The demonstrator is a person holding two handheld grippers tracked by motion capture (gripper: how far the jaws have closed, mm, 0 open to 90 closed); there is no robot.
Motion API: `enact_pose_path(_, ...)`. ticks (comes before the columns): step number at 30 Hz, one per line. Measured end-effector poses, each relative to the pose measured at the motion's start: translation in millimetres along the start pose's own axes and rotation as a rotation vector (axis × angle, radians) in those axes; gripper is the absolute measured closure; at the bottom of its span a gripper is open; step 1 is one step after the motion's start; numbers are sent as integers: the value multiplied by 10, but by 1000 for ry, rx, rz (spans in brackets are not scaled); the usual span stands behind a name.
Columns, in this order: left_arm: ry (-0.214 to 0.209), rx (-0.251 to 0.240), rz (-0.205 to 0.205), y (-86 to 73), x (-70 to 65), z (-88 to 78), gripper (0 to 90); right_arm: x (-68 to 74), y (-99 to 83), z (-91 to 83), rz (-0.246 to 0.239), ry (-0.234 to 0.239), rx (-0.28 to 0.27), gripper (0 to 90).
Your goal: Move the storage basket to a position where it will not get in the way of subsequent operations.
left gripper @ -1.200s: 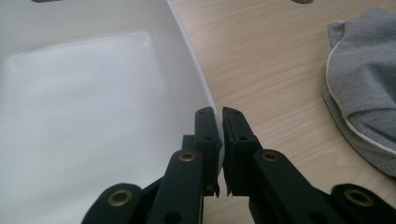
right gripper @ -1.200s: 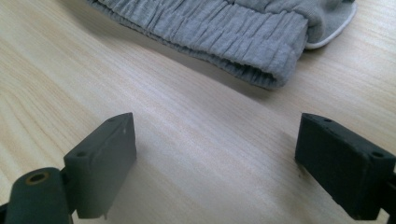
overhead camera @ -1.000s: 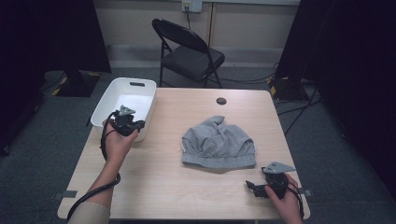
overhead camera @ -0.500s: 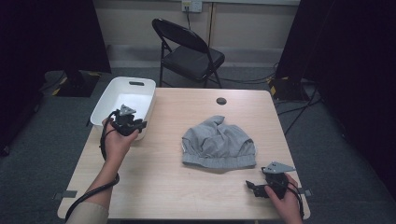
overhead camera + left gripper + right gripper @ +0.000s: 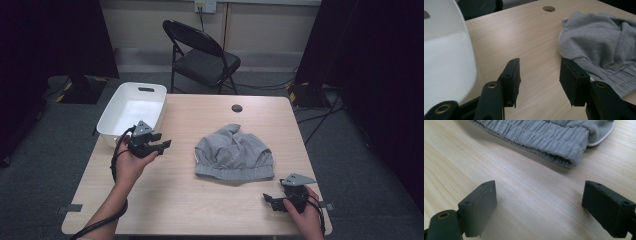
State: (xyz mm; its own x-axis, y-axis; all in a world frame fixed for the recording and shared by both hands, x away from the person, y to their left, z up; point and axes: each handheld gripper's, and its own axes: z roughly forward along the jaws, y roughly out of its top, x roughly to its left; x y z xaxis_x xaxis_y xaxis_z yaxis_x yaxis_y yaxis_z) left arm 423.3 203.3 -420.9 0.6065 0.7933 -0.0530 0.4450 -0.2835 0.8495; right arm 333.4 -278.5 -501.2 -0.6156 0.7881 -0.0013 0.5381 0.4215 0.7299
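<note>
High view: wooden worktop [image 5: 200, 210], pale grain, round cable hole [image 5: 237, 108] near the far edge. Beyond the far edge, a black folding chair [image 5: 202, 57] on grey carpet. On the worktop's far left corner, a white plastic tub [image 5: 112, 120], partly over the edge. Near the middle, slightly right, a crumpled grey sweat garment [image 5: 234, 156] with a ribbed elastic band along its near side, lying flat, touched by neither tool.

Left tool [image 5: 161, 146] held above the worktop between tub and garment, just beside the tub's near right corner, pointing toward the garment; jaws partway spread, having just been opening, nothing between them. Left gripper view: same jaws apart over bare wood, tub [image 5: 446, 62] to one side, garment [image 5: 604, 45] to the other, close to one jaw though contact cannot be told, cable hole [image 5: 548, 8] farther off.

Right tool [image 5: 269, 201] low at the near right part of the worktop, well short of the garment's banded edge, pointing left along the near edge. Right gripper view: jaws spread wide over bare wood, empty, with the garment's ribbed band [image 5: 544, 138] lying ahead of them, apart from both pads.
</note>
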Motion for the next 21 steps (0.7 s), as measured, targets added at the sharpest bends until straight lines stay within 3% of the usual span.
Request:
enact_pose_path(10,-100,18,38,-203,-283,130,450,0,0,0,0,0,0,117)
enact_pose_path(18,-152,41,48,-359,-457,233,425,0,0,0,0,0,0,117)
enact_pose_path(21,-153,44,61,-399,-491,245,398,0,0,0,0,0,0,117)
